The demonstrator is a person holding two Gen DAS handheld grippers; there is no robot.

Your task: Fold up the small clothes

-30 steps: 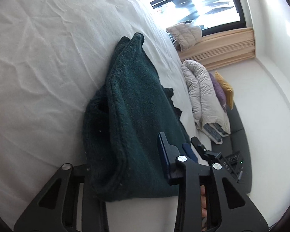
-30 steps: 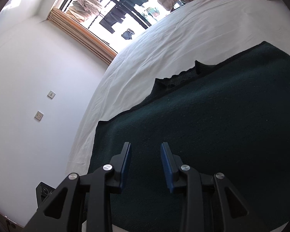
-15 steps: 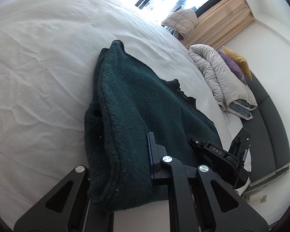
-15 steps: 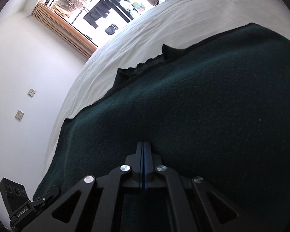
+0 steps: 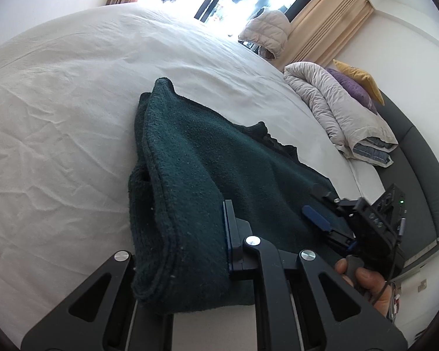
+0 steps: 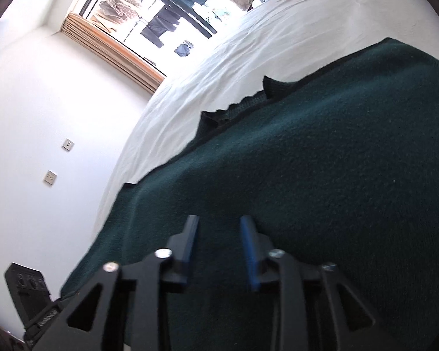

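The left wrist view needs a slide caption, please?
Left gripper shut on folded dark green garment over white bed sheet.

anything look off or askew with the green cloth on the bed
Nothing damaged or spilled. The green cloth is bunched at one end where the left gripper pinches it, so that fold sits uneven, and a ragged dark edge pokes out along its far side. The right gripper is open above it, its jaws having just opened.

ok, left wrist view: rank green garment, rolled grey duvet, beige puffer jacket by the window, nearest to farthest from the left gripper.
1. green garment, clamped in the left gripper, centre.
2. rolled grey duvet, right, at the bed's far edge.
3. beige puffer jacket, top, by the window.
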